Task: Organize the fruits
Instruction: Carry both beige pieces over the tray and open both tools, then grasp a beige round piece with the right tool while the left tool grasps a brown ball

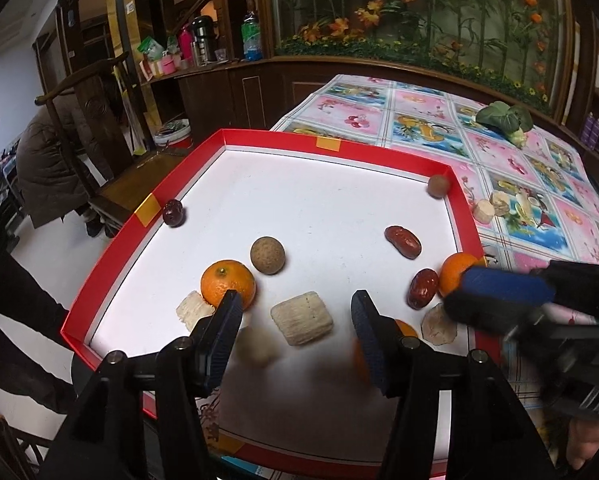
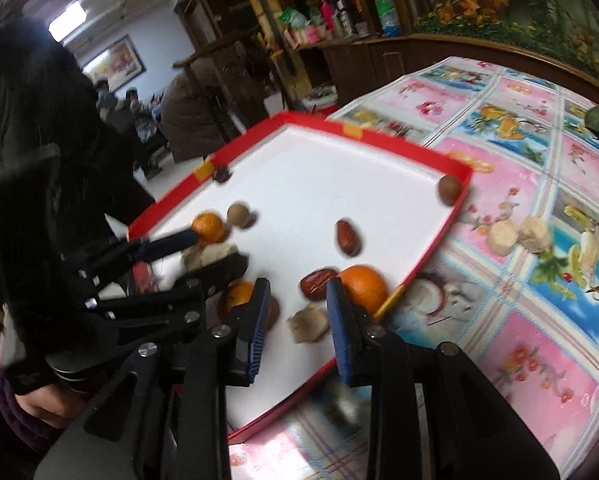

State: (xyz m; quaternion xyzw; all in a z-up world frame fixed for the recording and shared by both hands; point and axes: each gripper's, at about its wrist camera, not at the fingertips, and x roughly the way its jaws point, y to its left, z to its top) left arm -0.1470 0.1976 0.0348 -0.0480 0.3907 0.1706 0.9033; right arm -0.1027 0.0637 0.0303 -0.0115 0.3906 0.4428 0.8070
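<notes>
Blue-padded fingers of the left tool (image 1: pixel 297 312) stand spread apart with nothing between them, low over the near part of the red-rimmed tray (image 1: pixel 99 264); a pale ridged block (image 1: pixel 302 318) lies in the gap ahead, and one mandarin (image 1: pixel 228 282) sits just beyond the left finger. The right tool (image 2: pixel 295 304) is likewise spread and empty, at the tray's right edge, with a second mandarin (image 2: pixel 363 285) just past its right finger and a red date (image 2: pixel 317 282) ahead. Farther out on the white floor lie another date (image 1: pixel 402 241), a brown round fruit (image 1: pixel 267 255) and a dark one (image 1: pixel 174 212) against the rim. Both tools crowd the same corner, so I judge they could clash, or a finger could nudge a mandarin and send it rolling over the low rim onto the patterned surface (image 2: pixel 539 208)
</notes>
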